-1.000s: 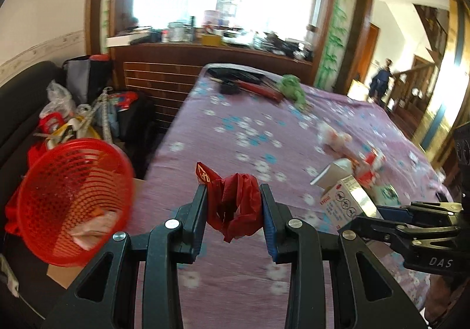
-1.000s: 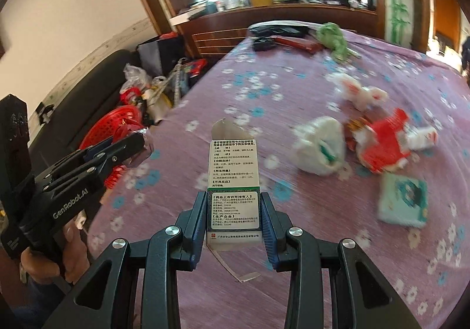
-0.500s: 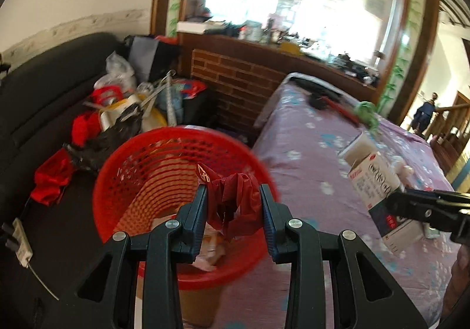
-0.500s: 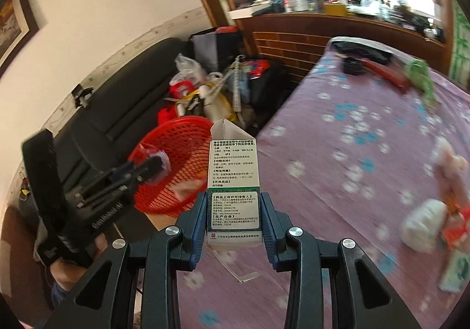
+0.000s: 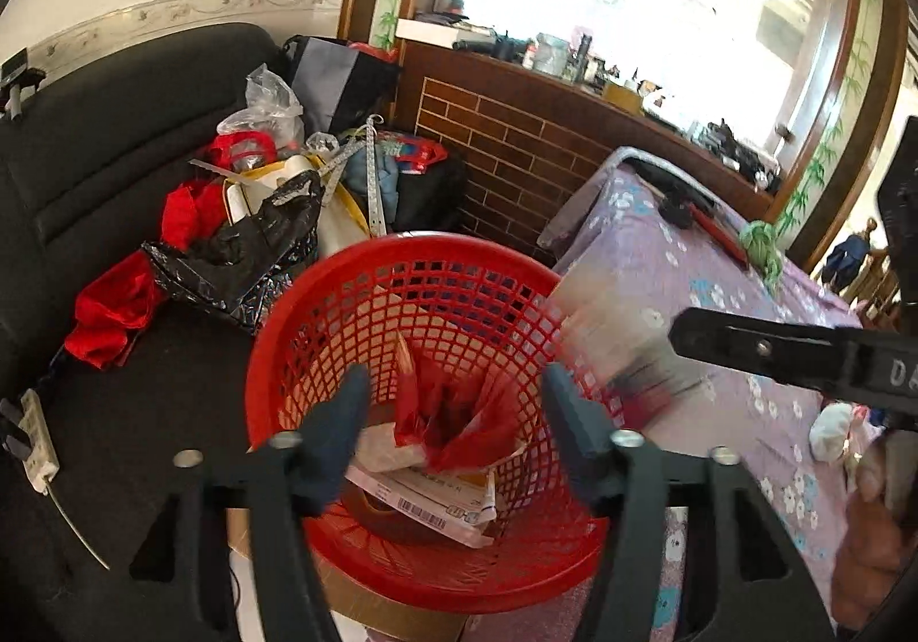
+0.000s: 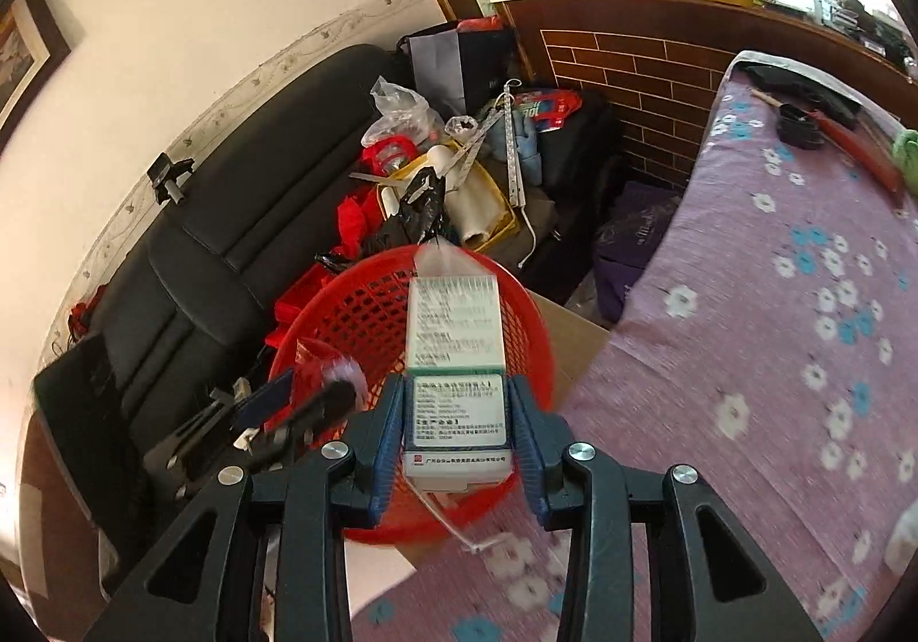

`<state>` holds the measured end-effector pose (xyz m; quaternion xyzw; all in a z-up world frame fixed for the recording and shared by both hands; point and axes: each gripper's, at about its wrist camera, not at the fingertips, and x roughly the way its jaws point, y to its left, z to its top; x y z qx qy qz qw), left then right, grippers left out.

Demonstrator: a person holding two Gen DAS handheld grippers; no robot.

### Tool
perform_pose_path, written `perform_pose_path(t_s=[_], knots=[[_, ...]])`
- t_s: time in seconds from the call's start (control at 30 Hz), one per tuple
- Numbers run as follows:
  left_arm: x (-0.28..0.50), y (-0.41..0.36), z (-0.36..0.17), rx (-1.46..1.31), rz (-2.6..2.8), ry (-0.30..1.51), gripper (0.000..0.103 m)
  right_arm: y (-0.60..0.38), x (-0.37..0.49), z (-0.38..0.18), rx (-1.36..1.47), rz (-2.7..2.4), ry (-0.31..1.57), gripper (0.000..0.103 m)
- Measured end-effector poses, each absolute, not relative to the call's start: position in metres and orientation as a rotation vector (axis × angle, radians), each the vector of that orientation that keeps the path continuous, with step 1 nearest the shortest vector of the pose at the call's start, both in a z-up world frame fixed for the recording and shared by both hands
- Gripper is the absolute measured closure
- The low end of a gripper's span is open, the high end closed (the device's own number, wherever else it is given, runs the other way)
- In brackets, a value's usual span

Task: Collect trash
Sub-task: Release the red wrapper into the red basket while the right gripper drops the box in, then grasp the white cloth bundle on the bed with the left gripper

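While the left gripper (image 5: 450,412) gapes wide above the red basket (image 5: 367,298), the right gripper (image 6: 456,438) fingers clamp a white carton (image 6: 456,355)

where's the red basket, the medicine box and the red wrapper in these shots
red basket (image 5: 401,263), left wrist view, on its far rim
medicine box (image 6: 456,412), right wrist view, on the printed label between the closed fingers
red wrapper (image 5: 453,424), left wrist view, on its crumpled middle, inside the basket

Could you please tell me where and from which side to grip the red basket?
Pinch the basket by its rim from above, one finger inside, one outside: its mouth faces up, the mesh wall is thin, the body looks too wide to span.
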<state>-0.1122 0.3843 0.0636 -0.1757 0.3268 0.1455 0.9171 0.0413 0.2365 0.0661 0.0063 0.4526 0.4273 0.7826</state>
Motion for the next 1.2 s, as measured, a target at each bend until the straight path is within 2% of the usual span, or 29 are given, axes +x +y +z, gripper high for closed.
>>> perform_pose_path(t_s=[0.27,0.33,0.43,0.97,1.2], knots=[[-0.123,0.375,0.072,-0.375,0.267,0.645,0.038,0.2,0.033,0.08,0.044,0.881,0.919,0.057],[-0.122,0.364,0.075,-0.368,0.246,0.639,0.038,0.182,0.026,0.083,0.044,0.862,0.902,0.049],[-0.12,0.343,0.08,-0.346,0.207,0.638,0.038,0.154,0.017,0.082,0.052,0.829,0.89,0.044],[-0.086,0.21,0.082,-0.208,0.008,0.722,0.038,-0.029,-0.004,0.057,0.178,0.579,0.906,0.043],[-0.064,0.14,0.085,-0.124,-0.097,0.779,0.033,-0.145,0.016,0.044,0.293,0.378,0.892,0.042]])
